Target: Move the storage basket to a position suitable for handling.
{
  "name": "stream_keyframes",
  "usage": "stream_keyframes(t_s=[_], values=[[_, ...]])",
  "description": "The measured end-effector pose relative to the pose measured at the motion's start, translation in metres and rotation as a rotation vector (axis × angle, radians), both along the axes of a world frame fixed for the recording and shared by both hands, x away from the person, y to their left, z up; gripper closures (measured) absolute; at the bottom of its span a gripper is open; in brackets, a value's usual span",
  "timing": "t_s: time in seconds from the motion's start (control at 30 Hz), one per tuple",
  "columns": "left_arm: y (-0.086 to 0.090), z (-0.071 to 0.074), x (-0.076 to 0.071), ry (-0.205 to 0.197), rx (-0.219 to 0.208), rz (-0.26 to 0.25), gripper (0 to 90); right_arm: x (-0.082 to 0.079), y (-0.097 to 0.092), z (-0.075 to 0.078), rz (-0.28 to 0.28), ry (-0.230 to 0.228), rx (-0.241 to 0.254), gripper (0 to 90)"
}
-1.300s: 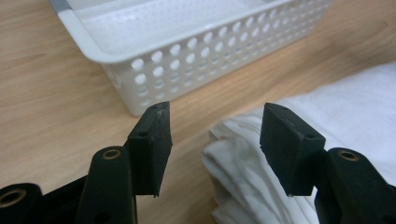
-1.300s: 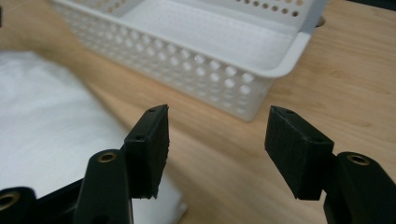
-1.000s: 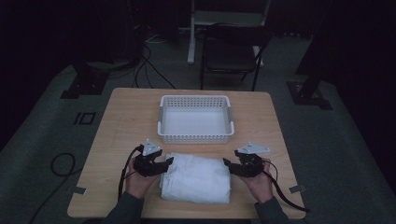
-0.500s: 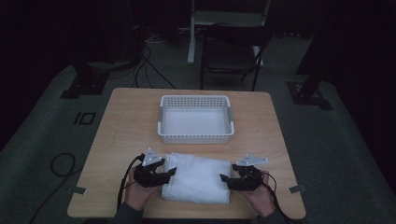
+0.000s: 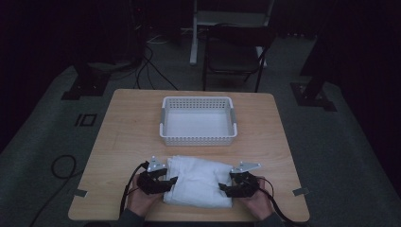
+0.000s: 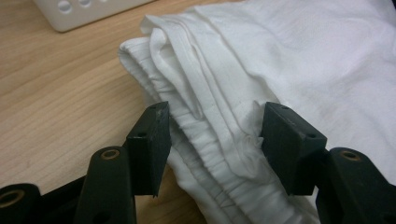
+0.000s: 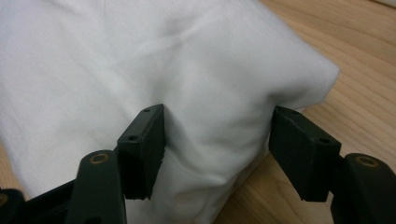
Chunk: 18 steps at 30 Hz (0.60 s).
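A folded white cloth (image 5: 198, 182) lies on the near part of the wooden table (image 5: 127, 132). My left gripper (image 5: 171, 182) is at the cloth's left end. In the left gripper view the stacked folds (image 6: 280, 56) sit between its jaws (image 6: 215, 126), which have just been closing, and both pads press the fabric. My right gripper (image 5: 224, 188) is at the right end. Its jaws (image 7: 217, 130) have also just been closing, and they squeeze a bulging corner of the cloth (image 7: 140, 60).
A white perforated plastic basket (image 5: 197, 140) stands just beyond the cloth in the middle of the table; its corner (image 6: 79, 11) shows in the left gripper view. A dark chair (image 5: 236, 56) stands behind the table, and cables lie on the floor.
Both hands have sunk and drawn toward the table's near edge, and the grippers now sit lower against the two ends of the cloth.
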<state>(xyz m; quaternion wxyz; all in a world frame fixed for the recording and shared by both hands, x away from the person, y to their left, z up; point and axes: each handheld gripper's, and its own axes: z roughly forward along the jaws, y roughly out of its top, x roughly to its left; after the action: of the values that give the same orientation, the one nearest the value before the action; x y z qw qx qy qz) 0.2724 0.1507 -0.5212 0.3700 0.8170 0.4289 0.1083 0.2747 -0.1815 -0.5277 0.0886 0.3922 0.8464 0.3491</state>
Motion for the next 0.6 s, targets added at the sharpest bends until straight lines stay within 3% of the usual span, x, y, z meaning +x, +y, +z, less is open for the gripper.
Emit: stream_keyframes(t_s=[0.1,0.6], values=[[0.002,-0.004,0.003,0.010,-0.026,0.007,43.0,0.003,0.001,-0.004,-0.006,0.005,0.010,36.7],[0.002,-0.002,0.028,-0.021,0.012,0.036,43.5,0.028,0.011,-0.002,-0.020,-0.041,-0.027,36.8]])
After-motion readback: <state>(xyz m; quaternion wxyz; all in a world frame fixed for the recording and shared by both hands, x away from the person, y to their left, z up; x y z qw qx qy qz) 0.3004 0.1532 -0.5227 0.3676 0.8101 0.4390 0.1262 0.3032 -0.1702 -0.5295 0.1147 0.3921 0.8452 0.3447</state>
